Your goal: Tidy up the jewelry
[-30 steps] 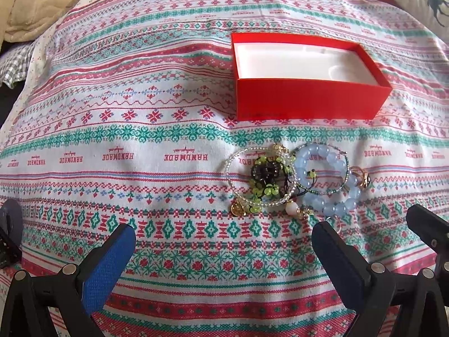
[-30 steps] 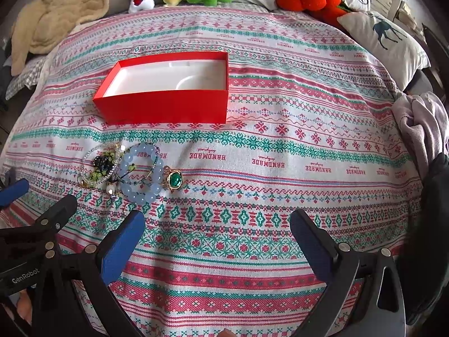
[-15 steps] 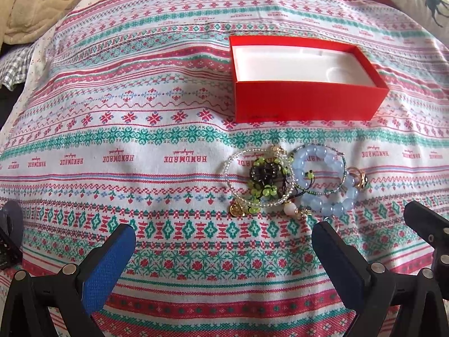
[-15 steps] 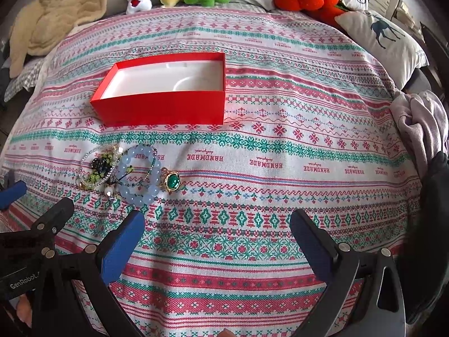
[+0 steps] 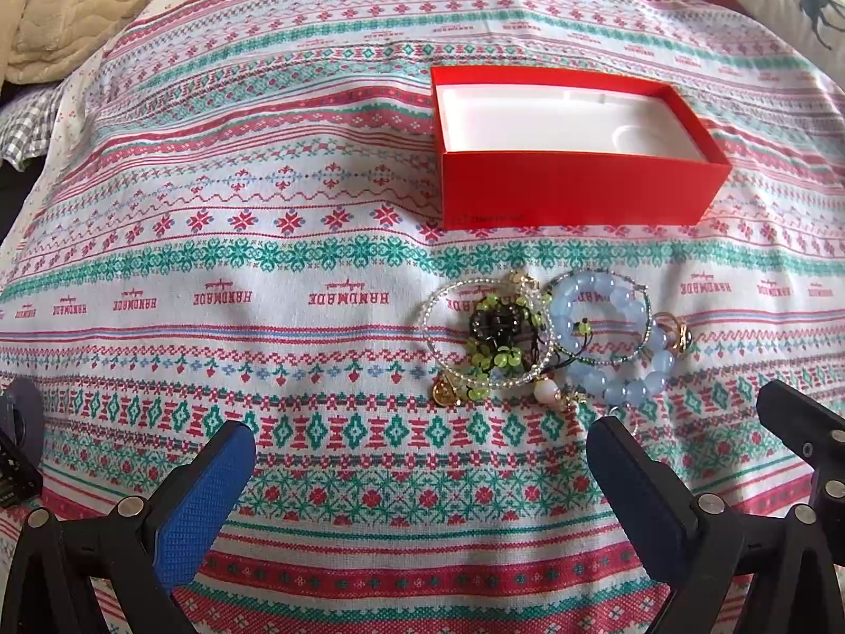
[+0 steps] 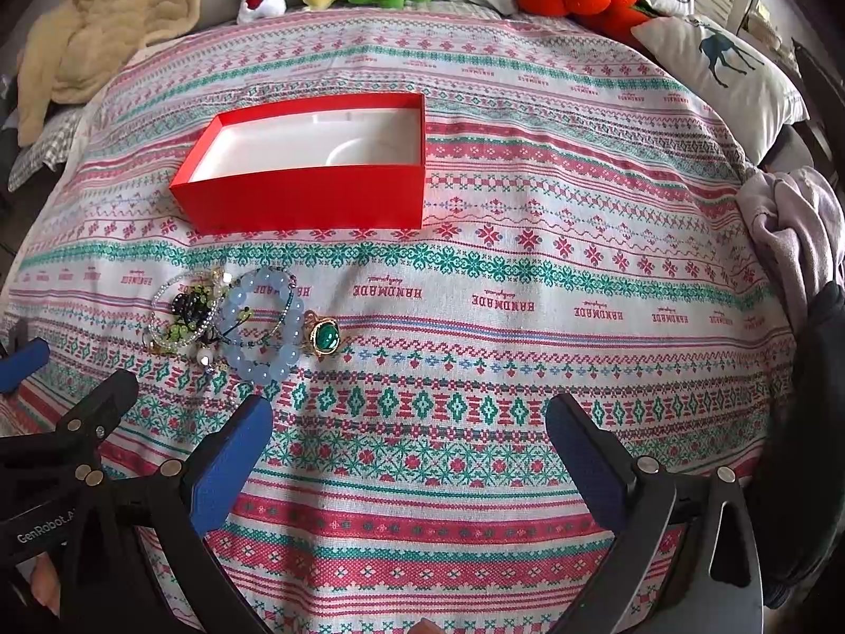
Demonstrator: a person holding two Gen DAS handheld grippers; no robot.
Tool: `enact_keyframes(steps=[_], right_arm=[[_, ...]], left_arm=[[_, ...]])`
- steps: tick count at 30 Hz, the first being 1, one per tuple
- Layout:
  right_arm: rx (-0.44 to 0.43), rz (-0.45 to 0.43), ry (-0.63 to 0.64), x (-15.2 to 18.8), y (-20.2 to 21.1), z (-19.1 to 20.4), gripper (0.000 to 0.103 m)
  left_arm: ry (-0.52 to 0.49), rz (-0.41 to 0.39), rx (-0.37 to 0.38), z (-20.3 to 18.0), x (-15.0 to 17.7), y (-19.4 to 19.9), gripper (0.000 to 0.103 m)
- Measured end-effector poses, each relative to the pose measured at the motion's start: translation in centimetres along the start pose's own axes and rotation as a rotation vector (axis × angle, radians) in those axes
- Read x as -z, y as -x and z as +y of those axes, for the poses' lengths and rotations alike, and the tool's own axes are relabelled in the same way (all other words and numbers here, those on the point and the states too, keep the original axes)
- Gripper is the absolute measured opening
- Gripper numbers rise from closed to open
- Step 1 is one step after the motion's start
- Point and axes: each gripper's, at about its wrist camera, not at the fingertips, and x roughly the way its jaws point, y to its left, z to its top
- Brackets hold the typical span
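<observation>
- Two grippers hover with nothing held: the left gripper (image 5: 420, 467) and the right gripper (image 6: 409, 449) both have their fingers spread wide apart.
- Tangled jewelry (image 5: 549, 335) lies on the bedspread (image 5: 264, 211) just ahead of the left gripper's right-hand finger; beyond it sits the empty red box (image 5: 575, 193).
- From the right gripper, the green ring (image 6: 323, 336) sits ahead of its left-hand finger, just beside the blue bead bracelet (image 6: 264, 325).
- Best start, I judge: take the ring first, since it lies apart from the tangle; close low and gently so the cloth isn't pinched.
</observation>
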Motion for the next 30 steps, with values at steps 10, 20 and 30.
enact_keyframes(steps=[10, 20, 30], right_arm=[[-0.001, 0.0, 0.0, 0.0, 0.1, 0.0, 0.103], [0.0, -0.001, -0.001, -0.1, 0.1, 0.0, 0.103], [-0.002, -0.002, -0.003, -0.4, 0.3, -0.2, 0.103]], left_arm=[[0.003, 0.002, 0.001, 0.3, 0.0, 0.0, 0.103], [0.009, 0.018, 0.025, 0.6, 0.0, -0.1, 0.103], [0.012, 0.0, 0.028, 1.5, -0.5, 0.2, 0.103]])
